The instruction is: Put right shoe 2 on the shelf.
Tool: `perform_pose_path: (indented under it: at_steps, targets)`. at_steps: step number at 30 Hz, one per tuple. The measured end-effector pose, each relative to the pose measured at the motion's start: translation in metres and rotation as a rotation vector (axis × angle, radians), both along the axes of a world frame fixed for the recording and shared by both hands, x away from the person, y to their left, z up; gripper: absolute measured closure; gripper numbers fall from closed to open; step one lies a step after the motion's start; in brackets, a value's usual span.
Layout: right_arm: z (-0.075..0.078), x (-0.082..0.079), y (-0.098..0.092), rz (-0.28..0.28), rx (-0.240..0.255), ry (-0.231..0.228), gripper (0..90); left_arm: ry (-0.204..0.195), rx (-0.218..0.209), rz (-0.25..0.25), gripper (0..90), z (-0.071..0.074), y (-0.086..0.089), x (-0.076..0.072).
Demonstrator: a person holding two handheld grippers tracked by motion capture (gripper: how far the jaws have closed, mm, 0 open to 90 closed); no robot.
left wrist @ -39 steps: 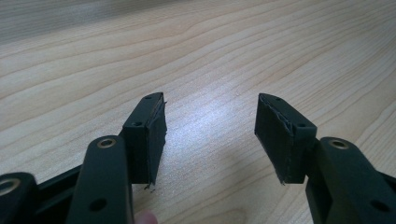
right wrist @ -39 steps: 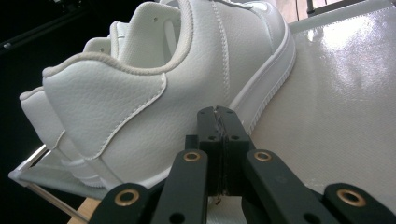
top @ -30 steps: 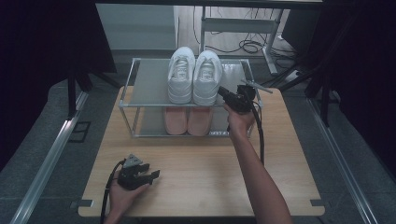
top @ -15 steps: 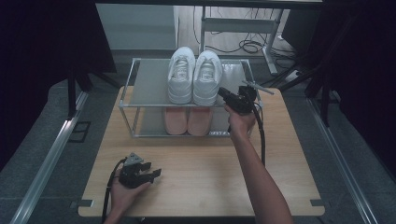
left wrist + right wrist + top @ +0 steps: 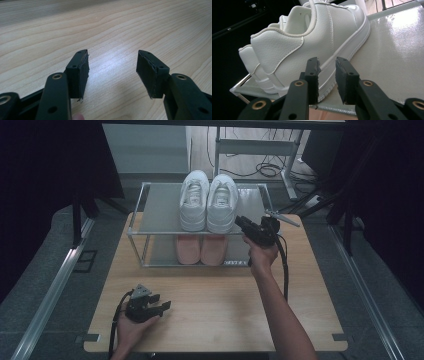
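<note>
Now the right gripper (image 5: pixel 327 65), jaws just parting and empty, sits beside the right white shoe's (image 5: pixel 319 37) heel; the left gripper (image 5: pixel 112 72) rests released.

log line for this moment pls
right gripper: jaws just opening, empty, by white sneaker heel | left gripper: open, over table

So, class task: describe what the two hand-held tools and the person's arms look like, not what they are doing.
Both tools are black. The left tool carries a grey three-cornered plate on top, and a black cable trails from it. The right tool has its own black cable. Up close, each jaw ends in a flat, ribbed black pad, with brass-coloured rivets behind. The forearms are bare, with no sleeves.
</note>
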State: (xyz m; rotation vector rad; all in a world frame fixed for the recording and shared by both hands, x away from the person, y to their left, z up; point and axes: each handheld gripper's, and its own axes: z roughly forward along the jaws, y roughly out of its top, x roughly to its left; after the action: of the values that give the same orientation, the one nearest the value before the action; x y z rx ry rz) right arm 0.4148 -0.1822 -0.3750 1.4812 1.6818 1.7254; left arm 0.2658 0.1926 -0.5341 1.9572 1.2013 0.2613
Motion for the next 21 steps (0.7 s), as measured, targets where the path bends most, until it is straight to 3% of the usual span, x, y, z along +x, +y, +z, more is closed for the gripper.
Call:
perform_pose_path:
  at_steps: [7,21]
  targets:
    - [-0.005,-0.012,-0.006,0.011,0.019,-0.017,68.5,-0.006,0.001,0.002,44.1,0.002,0.001,-0.003]
    - [-0.015,-0.053,-0.029,0.040,0.043,-0.070,67.7,-0.007,0.011,0.003,44.0,0.002,0.001,-0.006]
